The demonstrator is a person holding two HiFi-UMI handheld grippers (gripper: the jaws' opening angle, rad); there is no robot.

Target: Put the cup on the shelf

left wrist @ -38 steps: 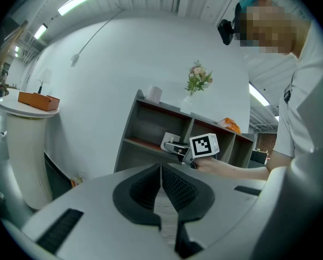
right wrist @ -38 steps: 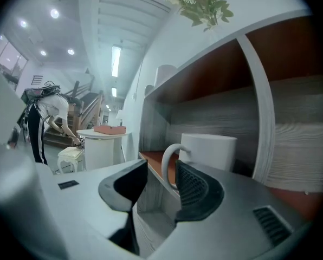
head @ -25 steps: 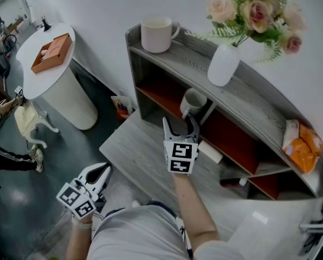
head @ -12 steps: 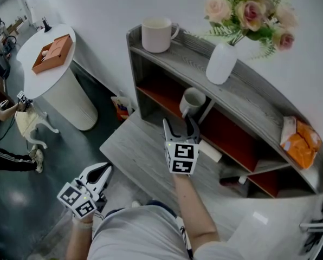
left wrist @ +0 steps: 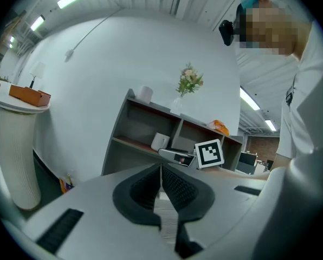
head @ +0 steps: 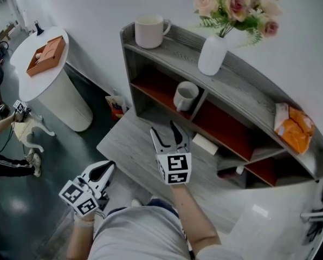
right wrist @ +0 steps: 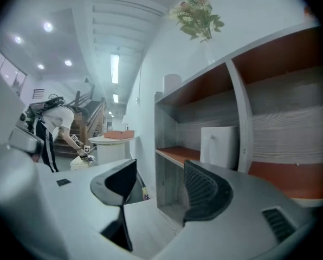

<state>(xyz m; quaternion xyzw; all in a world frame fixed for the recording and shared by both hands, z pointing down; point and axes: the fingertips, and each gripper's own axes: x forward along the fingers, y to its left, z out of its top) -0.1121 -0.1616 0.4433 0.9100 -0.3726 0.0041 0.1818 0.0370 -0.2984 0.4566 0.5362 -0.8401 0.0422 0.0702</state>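
While cup [head: 186,95] stands on shelf [head: 248,89], right gripper [head: 163,128] jaws gape empty nearby; left gripper [head: 108,166] jaws apparently shut.

cup [head: 185,96] in shelf's [head: 248,89] left compartment, vase [head: 211,54] and mug [head: 149,31] on top

the curved grey shelf unit [head: 248,91] shows a matt, streaky wood grain, and its inner boards look smoother, in red-orange. the pale round cup [head: 185,96] in the middle compartment looks like smooth glazed ceramic, as does the pinkish mug [head: 149,31] on top. the white bottle-shaped vase [head: 212,54] is smooth with a soft sheen. the orange packet [head: 292,129] is crinkled, shiny plastic. the right gripper [head: 164,129] and left gripper [head: 106,168] have matt pale plastic shells and black ribbed pads [right wrist: 202,191] that look rubbery. the dark floor [head: 15,199] gleams faintly.
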